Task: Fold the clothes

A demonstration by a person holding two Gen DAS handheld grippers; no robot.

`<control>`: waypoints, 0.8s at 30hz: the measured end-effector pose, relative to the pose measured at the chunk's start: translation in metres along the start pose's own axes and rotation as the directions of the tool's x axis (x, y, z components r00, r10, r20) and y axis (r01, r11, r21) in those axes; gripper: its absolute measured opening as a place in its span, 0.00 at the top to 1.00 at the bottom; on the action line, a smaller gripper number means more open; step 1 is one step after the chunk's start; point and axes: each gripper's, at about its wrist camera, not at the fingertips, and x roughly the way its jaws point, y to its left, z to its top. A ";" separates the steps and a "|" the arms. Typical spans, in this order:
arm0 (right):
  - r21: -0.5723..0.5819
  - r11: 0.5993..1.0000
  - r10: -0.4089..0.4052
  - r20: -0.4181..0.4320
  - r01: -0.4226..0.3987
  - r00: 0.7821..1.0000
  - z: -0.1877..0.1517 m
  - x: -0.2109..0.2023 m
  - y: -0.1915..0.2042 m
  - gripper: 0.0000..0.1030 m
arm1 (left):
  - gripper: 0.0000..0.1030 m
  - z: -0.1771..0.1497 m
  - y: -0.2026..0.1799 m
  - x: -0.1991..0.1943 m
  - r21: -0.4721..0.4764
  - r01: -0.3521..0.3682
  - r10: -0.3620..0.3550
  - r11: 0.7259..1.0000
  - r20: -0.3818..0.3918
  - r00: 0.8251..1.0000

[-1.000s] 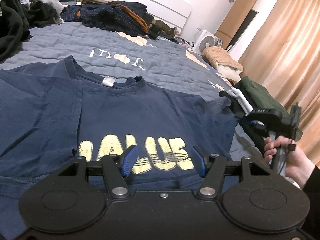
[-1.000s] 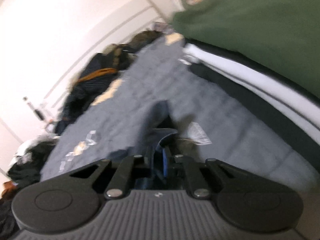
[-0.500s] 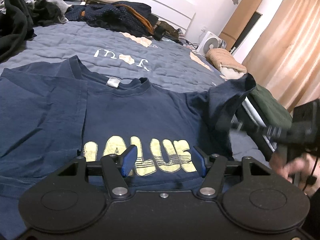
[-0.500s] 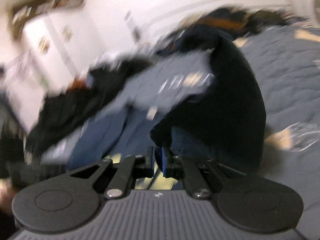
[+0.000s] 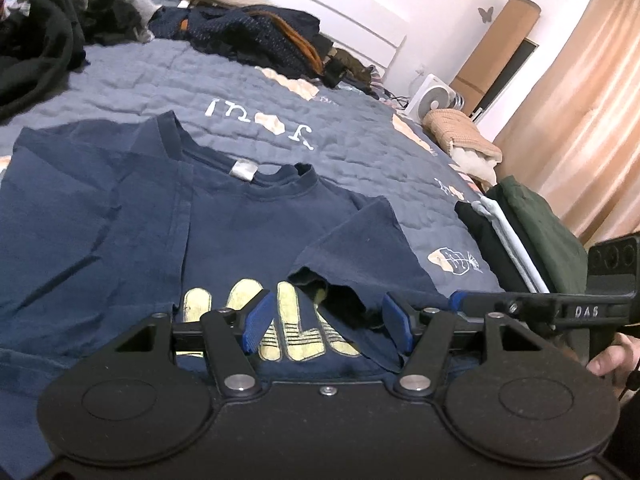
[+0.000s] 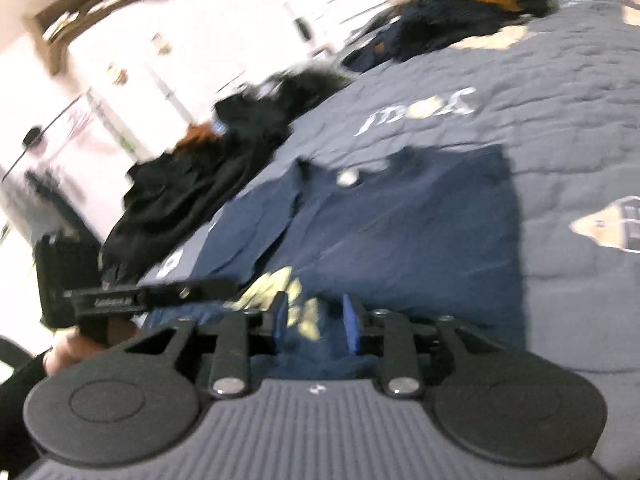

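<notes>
Right gripper (image 6: 314,326), "DAS"-marked, jaws opening over navy T-shirt (image 5: 248,236).

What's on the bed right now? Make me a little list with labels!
bed cover: grey-blue quilt
shirt: navy T-shirt with yellow letters, lying flat
sleeve: folded in over the shirt's front
left tool: open, above the letters, holding nothing
right tool: jaws opening, nothing pinched
folded pile: beside the shirt, green on top
</notes>
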 end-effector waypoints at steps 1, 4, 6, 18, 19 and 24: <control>0.008 1.000 -0.028 0.011 0.028 1.000 -0.001 -0.001 -0.005 0.68 | 0.42 0.001 0.001 0.001 -0.015 0.006 -0.006 1.000 0.001 1.000; 0.028 0.992 -0.125 0.014 0.125 0.992 -0.001 0.004 -0.017 0.67 | 0.42 0.009 0.007 0.007 -0.073 0.034 -0.034 0.997 0.010 0.999; 0.028 0.990 -0.142 -0.005 0.142 0.990 -0.003 0.008 -0.022 0.67 | 0.42 0.015 0.012 0.015 -0.120 0.055 -0.054 0.991 0.009 0.998; -0.094 0.988 -0.131 -0.072 0.124 0.989 -0.017 0.032 0.002 0.62 | 0.46 0.020 0.037 0.075 -0.294 0.070 -0.098 0.953 -0.081 0.992; -0.108 0.986 -0.138 -0.080 0.129 0.987 -0.017 0.035 0.003 0.62 | 0.53 0.018 0.037 0.078 -0.290 0.060 -0.090 0.955 -0.091 0.992; -0.122 0.983 -0.149 -0.100 0.136 0.984 -0.019 0.042 0.003 0.61 | 0.86 0.017 0.041 0.084 -0.306 0.054 -0.084 0.950 -0.084 0.993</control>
